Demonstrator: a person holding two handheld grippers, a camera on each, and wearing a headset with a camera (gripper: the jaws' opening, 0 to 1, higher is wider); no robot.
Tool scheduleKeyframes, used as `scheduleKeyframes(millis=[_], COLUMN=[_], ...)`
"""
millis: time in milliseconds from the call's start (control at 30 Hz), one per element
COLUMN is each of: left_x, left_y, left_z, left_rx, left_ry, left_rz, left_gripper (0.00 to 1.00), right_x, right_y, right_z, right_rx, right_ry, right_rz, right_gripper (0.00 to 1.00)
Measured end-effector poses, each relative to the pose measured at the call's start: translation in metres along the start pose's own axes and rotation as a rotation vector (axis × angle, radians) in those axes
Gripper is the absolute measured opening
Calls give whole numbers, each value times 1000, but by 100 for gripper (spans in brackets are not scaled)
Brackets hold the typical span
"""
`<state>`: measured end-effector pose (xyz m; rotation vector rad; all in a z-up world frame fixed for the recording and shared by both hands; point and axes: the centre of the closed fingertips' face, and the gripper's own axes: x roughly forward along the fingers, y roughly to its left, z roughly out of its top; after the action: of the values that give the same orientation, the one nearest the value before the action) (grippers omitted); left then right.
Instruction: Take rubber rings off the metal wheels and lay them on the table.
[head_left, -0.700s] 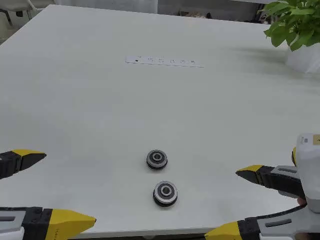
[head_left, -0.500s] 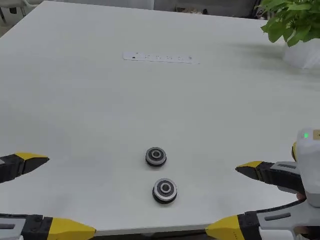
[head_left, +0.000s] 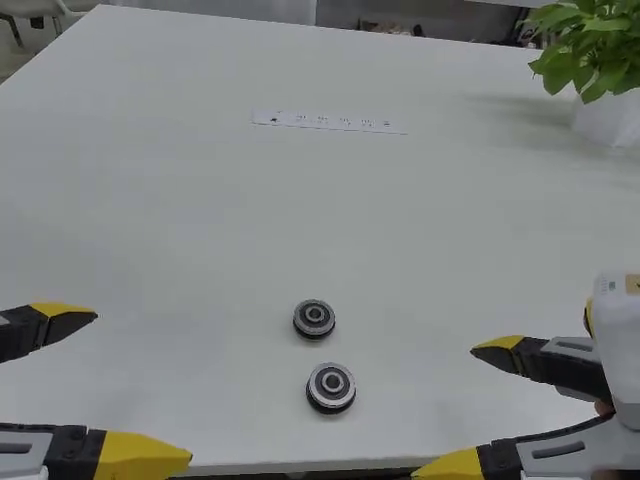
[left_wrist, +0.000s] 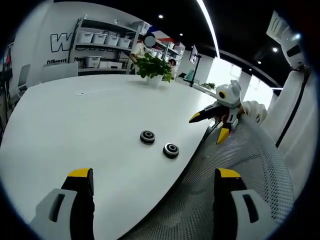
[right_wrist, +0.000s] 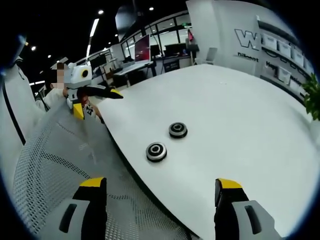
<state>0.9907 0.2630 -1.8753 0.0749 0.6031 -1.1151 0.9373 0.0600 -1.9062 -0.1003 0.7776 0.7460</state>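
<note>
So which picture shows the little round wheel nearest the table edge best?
The head view: the small round black-and-silver metal wheel sits close and sharp, seen from above, ring and hub clear. That wheel looks smaller and slanted in the left gripper view, and likewise in the right gripper view.

- You had a white power strip (head_left: 328, 122) lying flat, far out ahead.
- Your potted plant (head_left: 585, 45) stood at the far right.
- Shelves (left_wrist: 100, 47) of bins lined the wall.
</note>
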Motion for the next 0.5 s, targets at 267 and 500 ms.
scheduleKeyframes(millis=[267,500], left_x=[0,0], left_y=[-1,-3], left_z=[2,2], left_rx=[5,5], left_ry=[-7,-3], left_rz=[-2,-8], left_gripper=[99,99], right_x=[1,-1], right_y=[0,-3], right_z=[-1,0], right_rx=[-3,7], right_ry=[5,-7], right_rz=[1,-12], right_gripper=[89,88])
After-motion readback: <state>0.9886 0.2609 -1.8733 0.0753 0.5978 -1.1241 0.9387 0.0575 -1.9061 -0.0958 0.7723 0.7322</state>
